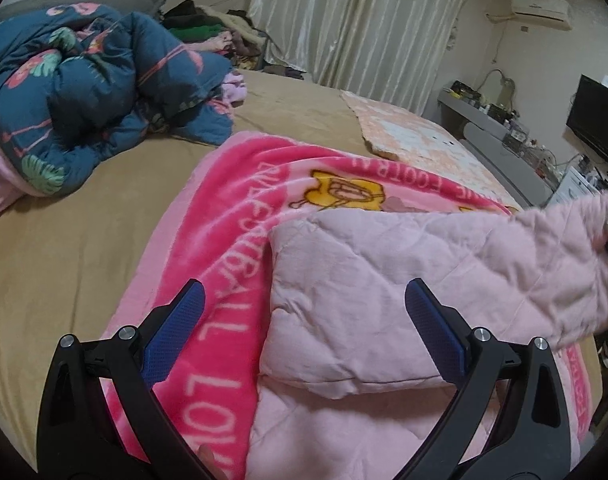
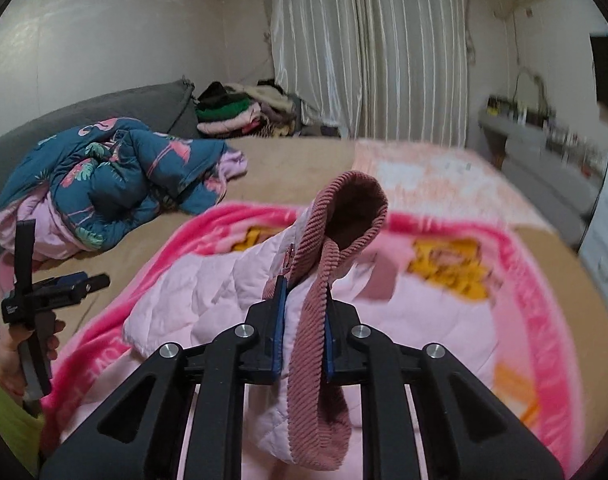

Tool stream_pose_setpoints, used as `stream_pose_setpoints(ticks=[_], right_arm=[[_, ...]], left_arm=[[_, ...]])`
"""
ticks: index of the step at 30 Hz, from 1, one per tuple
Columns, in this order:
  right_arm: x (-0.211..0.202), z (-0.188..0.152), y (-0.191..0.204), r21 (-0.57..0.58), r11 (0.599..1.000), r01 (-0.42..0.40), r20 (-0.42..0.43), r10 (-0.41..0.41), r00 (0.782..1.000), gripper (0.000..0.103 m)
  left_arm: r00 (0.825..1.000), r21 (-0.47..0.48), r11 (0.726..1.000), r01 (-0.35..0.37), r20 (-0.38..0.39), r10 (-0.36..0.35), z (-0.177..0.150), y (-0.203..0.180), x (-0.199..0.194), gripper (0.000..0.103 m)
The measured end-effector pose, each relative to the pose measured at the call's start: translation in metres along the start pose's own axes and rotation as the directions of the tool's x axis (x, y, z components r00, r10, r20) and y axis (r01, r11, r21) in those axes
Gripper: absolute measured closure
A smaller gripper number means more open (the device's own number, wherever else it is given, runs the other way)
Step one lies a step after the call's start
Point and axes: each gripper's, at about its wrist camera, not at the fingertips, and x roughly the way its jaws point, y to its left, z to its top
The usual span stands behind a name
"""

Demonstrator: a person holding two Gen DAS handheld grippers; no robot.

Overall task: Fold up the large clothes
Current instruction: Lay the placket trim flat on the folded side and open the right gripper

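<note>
A pale pink quilted jacket [image 1: 403,292] lies on a bright pink blanket [image 1: 224,216] on the bed. My left gripper [image 1: 304,304] is open and empty, hovering just above the jacket's folded left edge. My right gripper [image 2: 302,300] is shut on the jacket's dusty-pink ribbed collar [image 2: 343,208] and lifts it above the jacket [image 2: 208,296], which drapes down to the blanket [image 2: 523,288]. The left gripper [image 2: 64,280] shows in the right wrist view at the far left, held by a hand.
A crumpled blue flamingo-print duvet [image 1: 84,92] lies at the back left of the tan bed [image 1: 64,248]. A peach mat [image 1: 415,136] lies at the back right. Stacked clothes [image 2: 232,116] sit by the curtain. A cluttered grey shelf [image 1: 499,136] runs along the right.
</note>
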Motion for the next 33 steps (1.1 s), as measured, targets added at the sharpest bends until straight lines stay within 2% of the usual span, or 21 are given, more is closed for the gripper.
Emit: stream_pose_setpoints(ticks=[4,8,19,21,26,28,33], right_arm=[[0.005,0.007,-0.019,-0.012,0.998,0.068,-0.004,-0.068,0.998,0.09],[0.015,0.0,-0.032,-0.019,0.995,0.101,-0.022,-0.102,0.995,0.09],[0.043,-0.032,-0.054,0.044,0.988,0.151,-0.091,-0.146,0.985,0.09],[0.048,-0.037,-0.056,0.047,0.986,0.158,-0.106,-0.153,0.983,0.09],[0.064,-0.05,-0.067,0.07,0.982,0.174,-0.14,-0.163,0.977,0.09],[0.069,-0.055,-0.07,0.079,0.981,0.176,-0.154,-0.163,0.975,0.09],[0.084,-0.069,-0.082,0.102,0.977,0.188,-0.195,-0.166,0.967,0.089]], left_arm=[[1.0,-0.004,1.0,0.009,-0.017,-0.009,0.0,-0.006,0.008,0.009],[1.0,0.037,0.999,0.015,-0.018,-0.014,-0.002,-0.015,0.016,0.009],[0.997,0.103,0.994,0.046,-0.059,-0.04,-0.02,-0.033,0.043,0.01],[0.997,0.123,0.991,0.056,-0.061,-0.049,-0.024,-0.039,0.045,0.013],[0.995,0.158,0.985,0.07,-0.085,-0.057,-0.033,-0.049,0.055,0.037],[0.993,0.167,0.983,0.08,-0.094,-0.064,-0.036,-0.053,0.059,0.041],[0.99,0.196,0.976,0.098,-0.114,-0.077,-0.041,-0.06,0.066,0.041]])
